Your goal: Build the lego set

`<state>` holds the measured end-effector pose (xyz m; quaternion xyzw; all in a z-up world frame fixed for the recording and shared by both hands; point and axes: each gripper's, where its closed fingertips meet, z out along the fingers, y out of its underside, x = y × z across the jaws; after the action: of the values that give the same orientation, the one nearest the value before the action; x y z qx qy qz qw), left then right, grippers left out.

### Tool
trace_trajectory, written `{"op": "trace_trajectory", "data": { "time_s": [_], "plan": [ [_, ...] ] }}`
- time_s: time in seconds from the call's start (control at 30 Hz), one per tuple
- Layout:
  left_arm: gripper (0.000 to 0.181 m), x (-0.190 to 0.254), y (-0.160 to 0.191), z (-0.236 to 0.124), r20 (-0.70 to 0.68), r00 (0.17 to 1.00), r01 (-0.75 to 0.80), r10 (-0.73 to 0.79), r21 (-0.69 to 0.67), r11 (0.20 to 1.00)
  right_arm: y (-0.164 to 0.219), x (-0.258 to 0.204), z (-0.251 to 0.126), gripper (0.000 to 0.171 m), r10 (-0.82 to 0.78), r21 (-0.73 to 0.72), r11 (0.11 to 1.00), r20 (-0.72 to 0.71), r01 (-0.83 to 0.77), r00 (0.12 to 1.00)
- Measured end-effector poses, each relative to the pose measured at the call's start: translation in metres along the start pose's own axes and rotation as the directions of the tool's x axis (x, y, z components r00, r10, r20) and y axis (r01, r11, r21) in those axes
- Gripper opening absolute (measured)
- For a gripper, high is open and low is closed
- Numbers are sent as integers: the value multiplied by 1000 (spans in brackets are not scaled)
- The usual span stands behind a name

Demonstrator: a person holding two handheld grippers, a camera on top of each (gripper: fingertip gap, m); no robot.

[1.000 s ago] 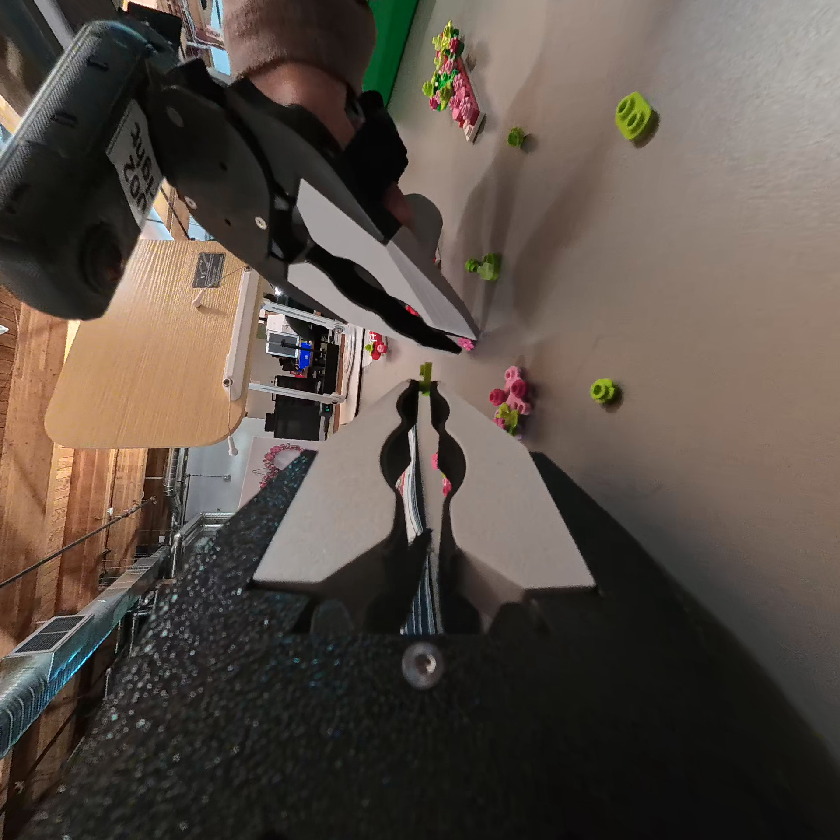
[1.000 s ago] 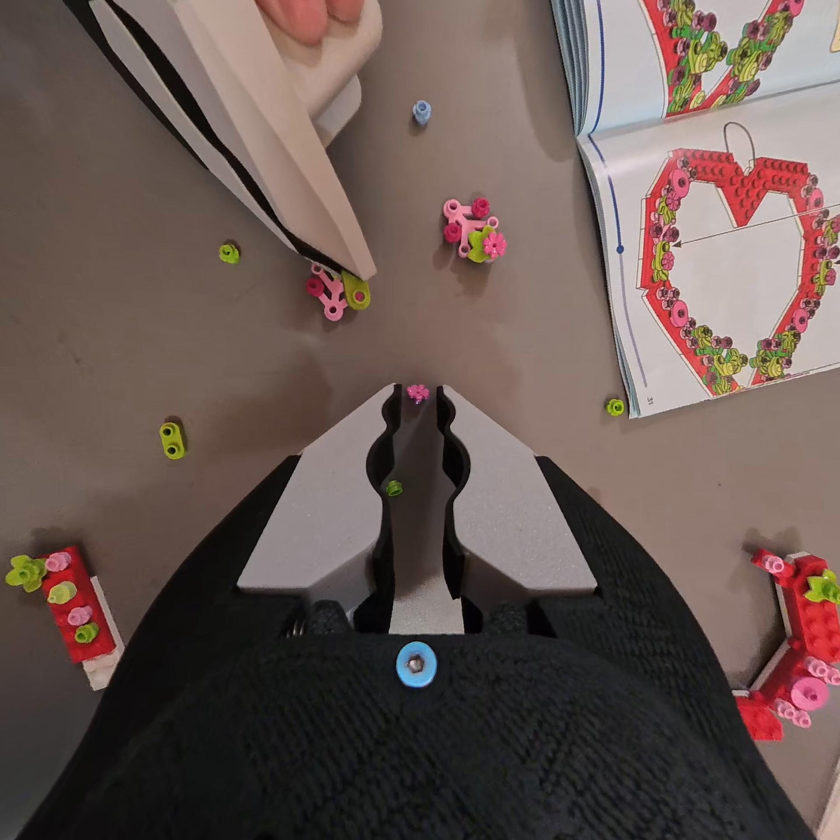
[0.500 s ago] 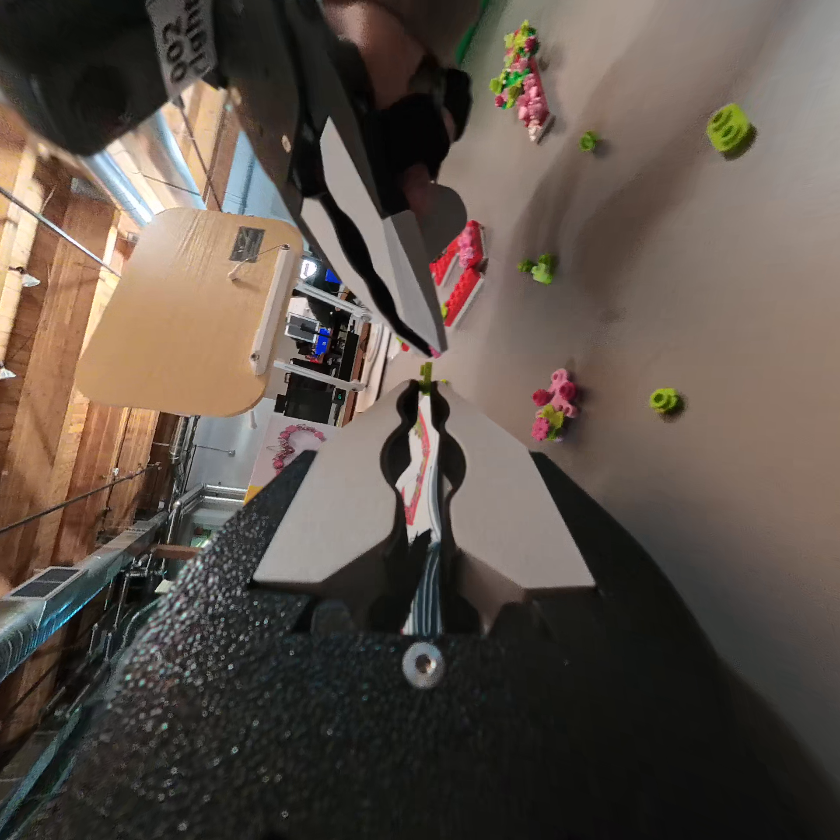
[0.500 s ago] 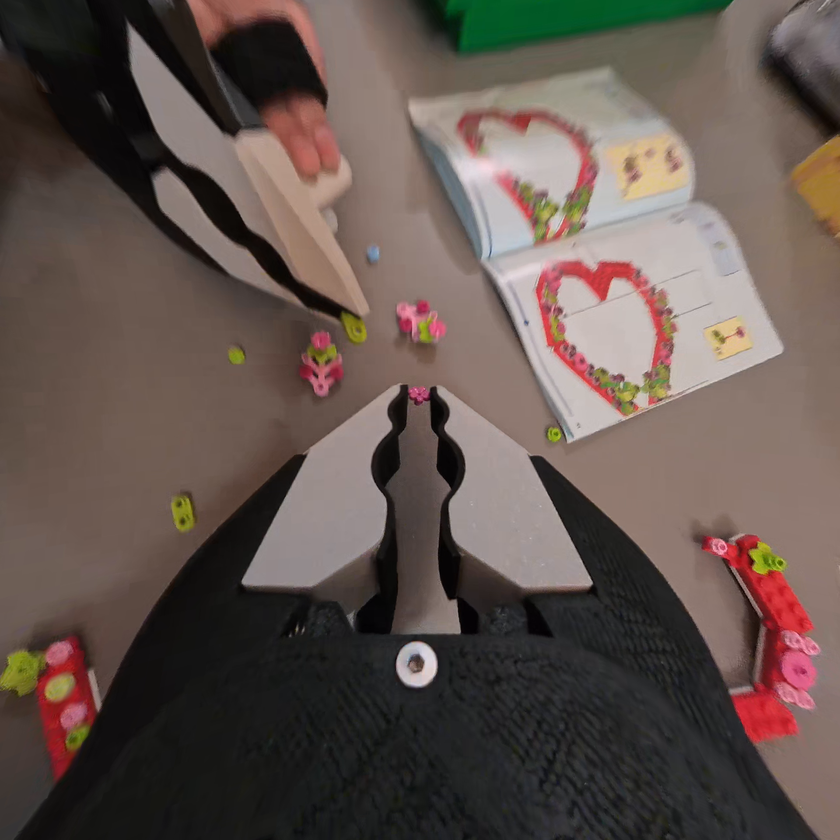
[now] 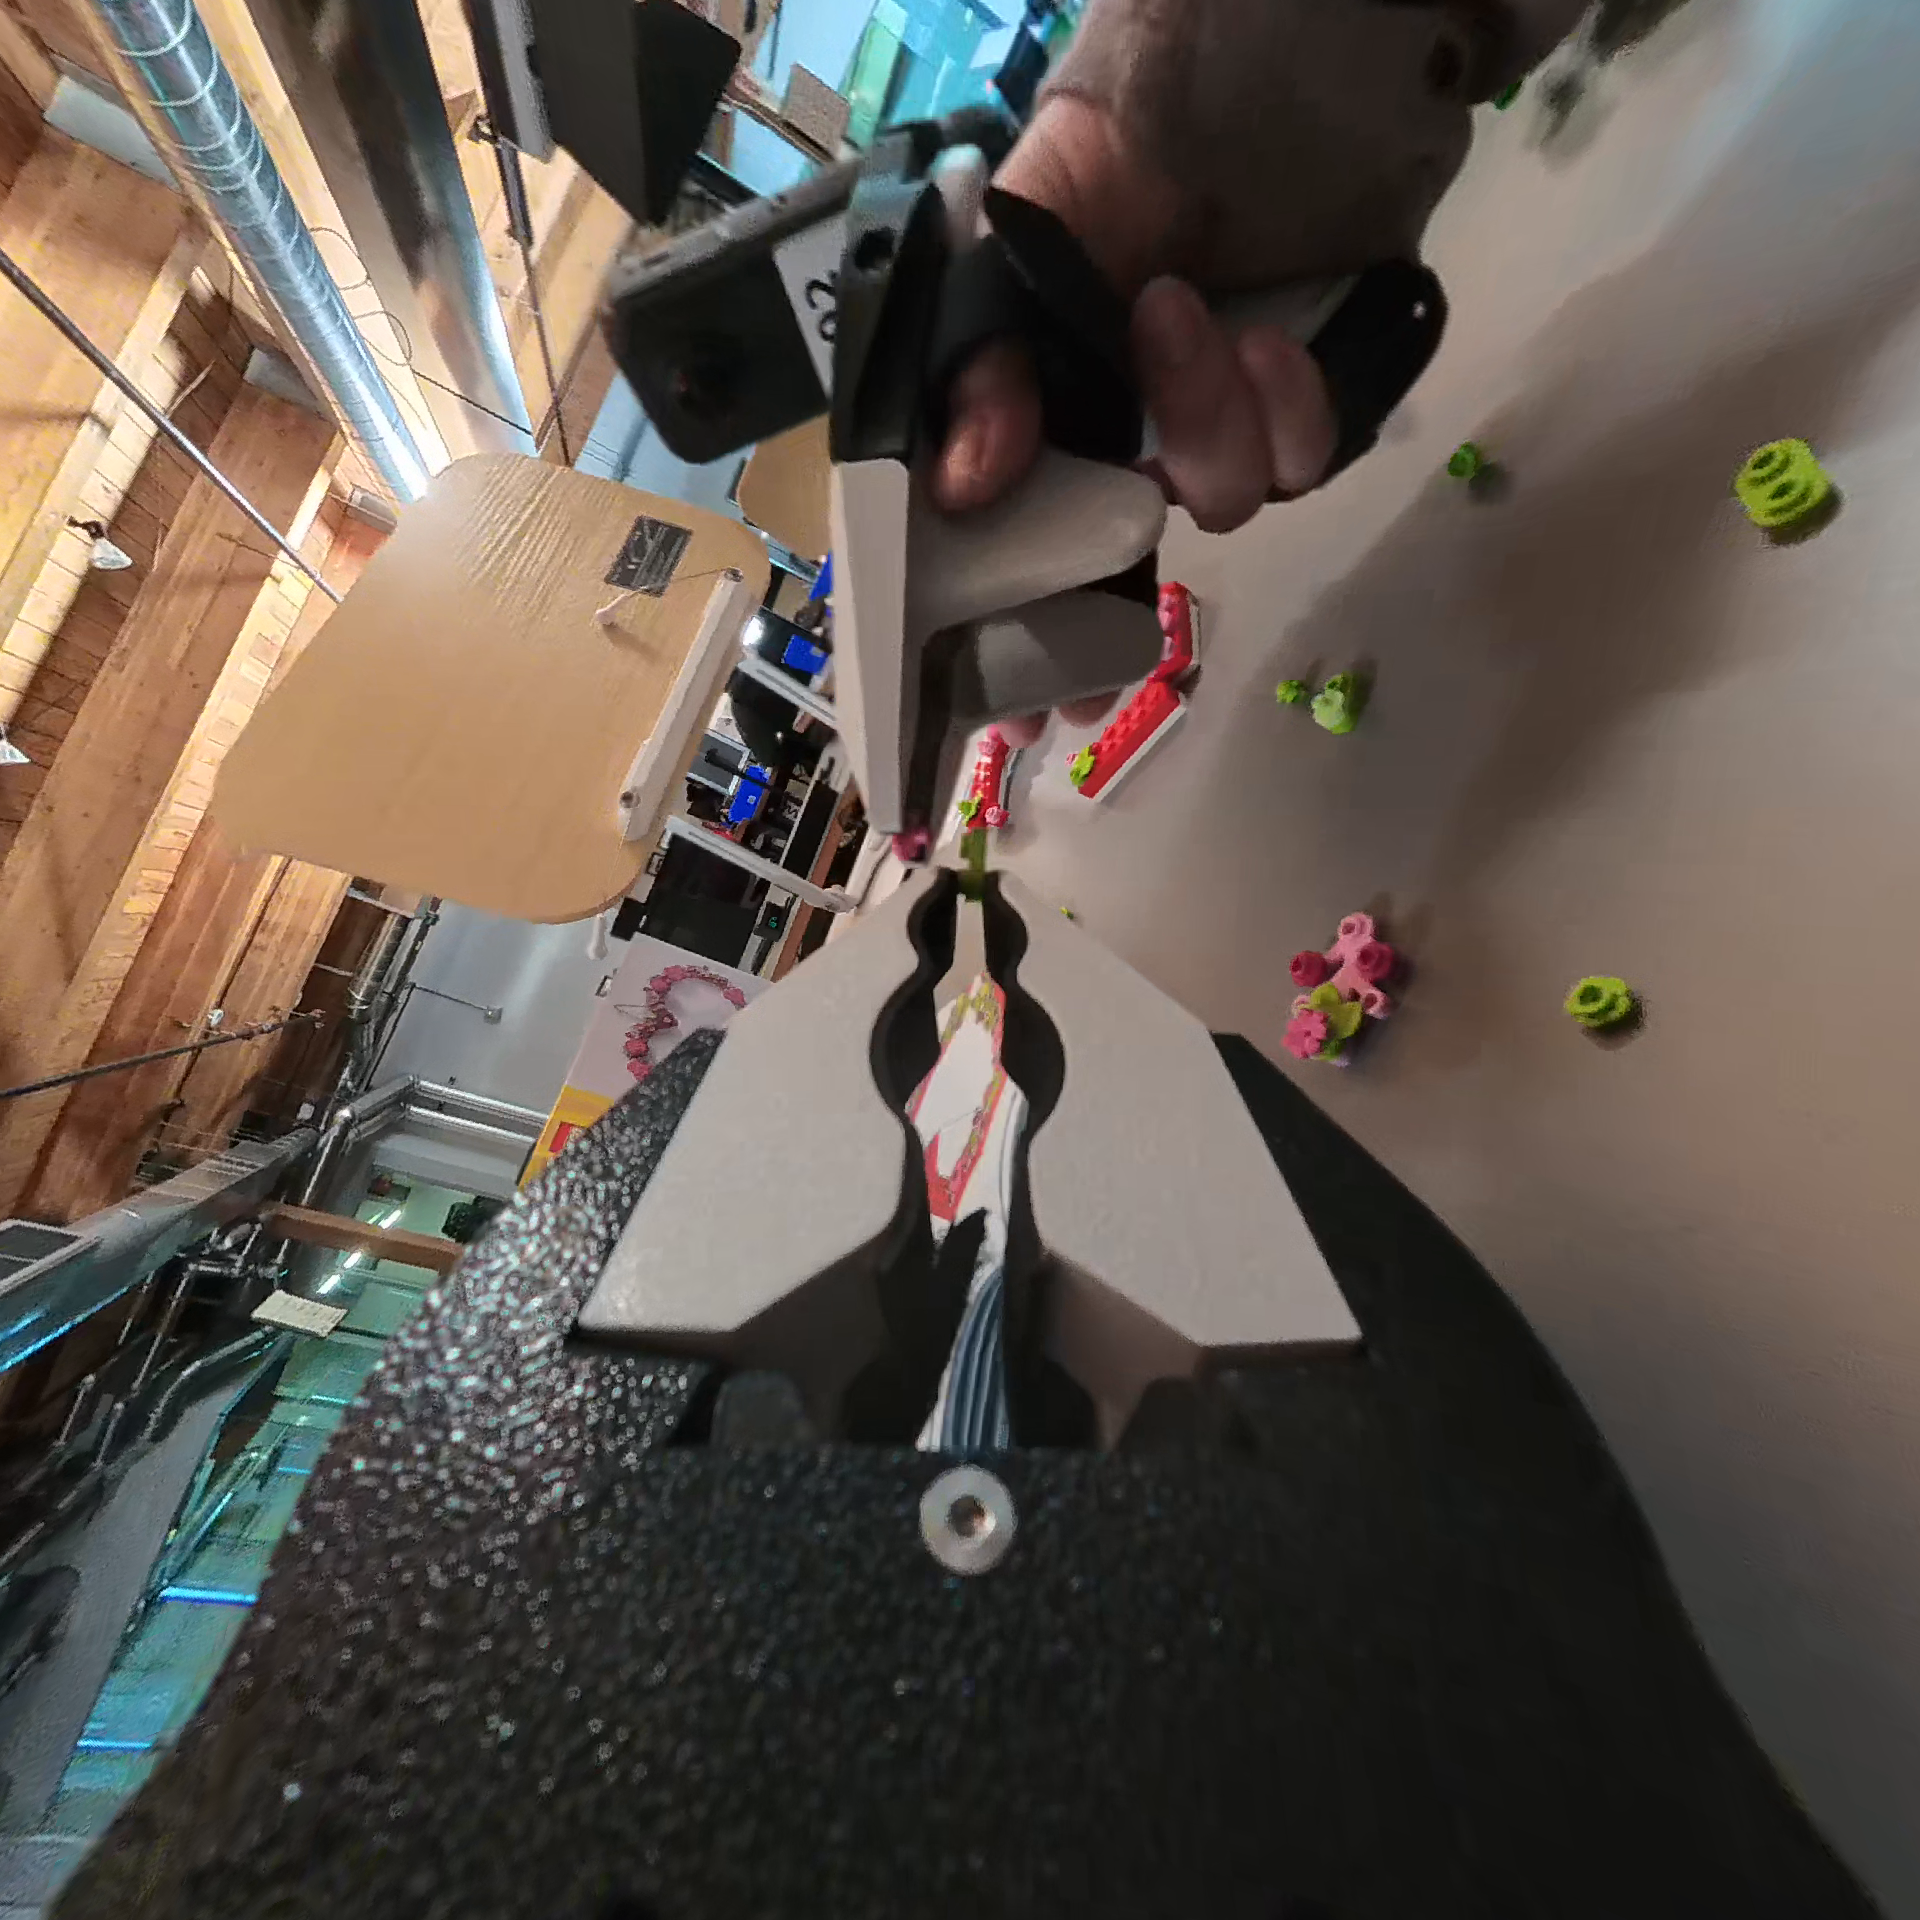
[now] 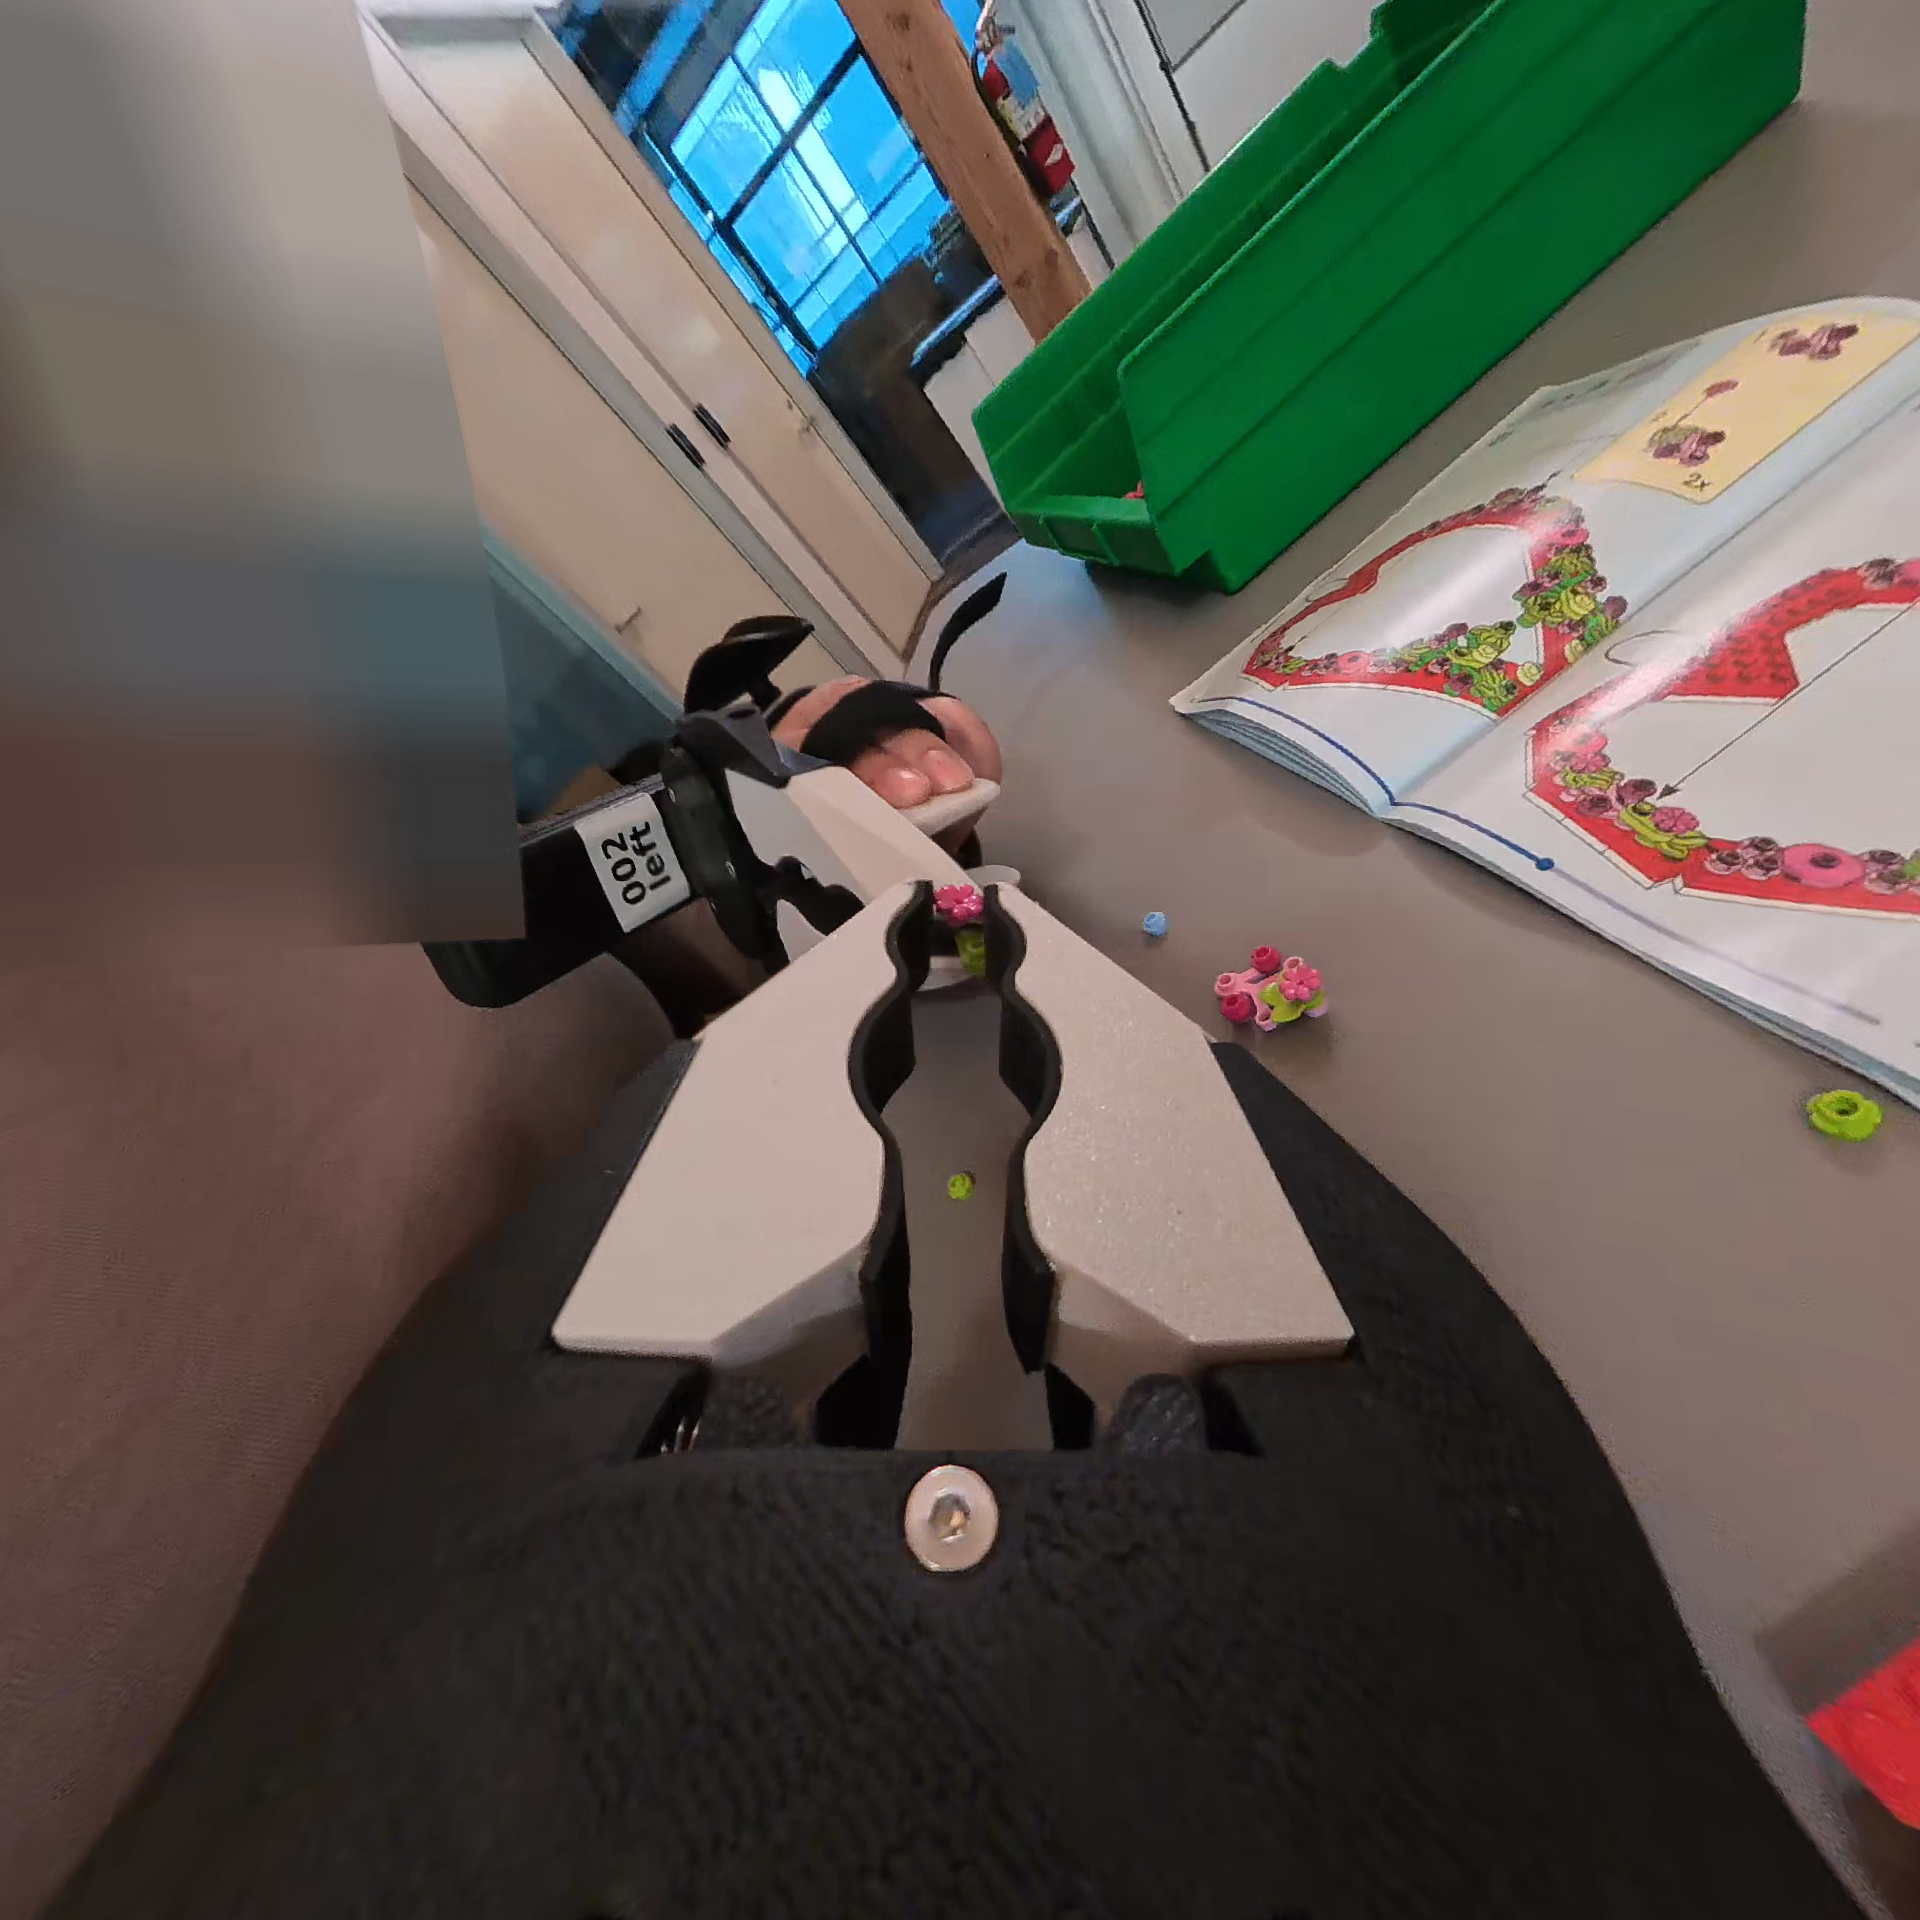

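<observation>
My left gripper point(image 5: 971, 883) is shut on a small lime green piece point(image 5: 974, 871) held off the grey table. My right gripper point(image 6: 958, 902) is shut on a small pink flower piece point(image 6: 956, 900). The two gripper tips meet in the air. In the left wrist view the right gripper's tip with the pink flower point(image 5: 912, 844) sits just left of the lime piece. In the right wrist view the lime piece point(image 6: 971, 948) shows just behind the flower, in the left gripper's fingers point(image 6: 883, 821). Whether the two pieces touch is unclear.
A pink and lime flower cluster point(image 6: 1270, 987) lies on the table point(image 6: 1351, 1195) to the right. An open instruction booklet point(image 6: 1662, 665) and a green bin point(image 6: 1351, 312) lie beyond. Loose lime studs point(image 5: 1600, 1003) point(image 5: 1782, 490), a blue stud point(image 6: 1153, 923) and red heart segments point(image 5: 1138, 717) are scattered about. The tips of both grippers are at nearly the same place.
Both grippers have risen from the table and tilted toward each other. The right gripper brought the pink flower up to the lime piece in the left gripper.
</observation>
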<state>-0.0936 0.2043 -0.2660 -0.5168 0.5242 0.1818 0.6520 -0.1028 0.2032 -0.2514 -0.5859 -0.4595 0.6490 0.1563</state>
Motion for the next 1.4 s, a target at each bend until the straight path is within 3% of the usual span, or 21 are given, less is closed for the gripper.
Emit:
{"op": "trace_trajectory", "data": {
  "time_s": [0.2,0.67,1.4],
  "plan": [
    [2,-6,0,-2,6,998,69,-69,18,997,-2,-1,2,8,53,37,998,43,-55,998],
    [2,-8,-1,-2,5,997,73,-73,25,997,-3,-1,2,8,24,32,999,42,-26,999],
    [2,-13,-7,-7,45,998,49,-51,31,998,-1,-7,2,8,-160,-107,982,-17,157,987]
  ]
}}
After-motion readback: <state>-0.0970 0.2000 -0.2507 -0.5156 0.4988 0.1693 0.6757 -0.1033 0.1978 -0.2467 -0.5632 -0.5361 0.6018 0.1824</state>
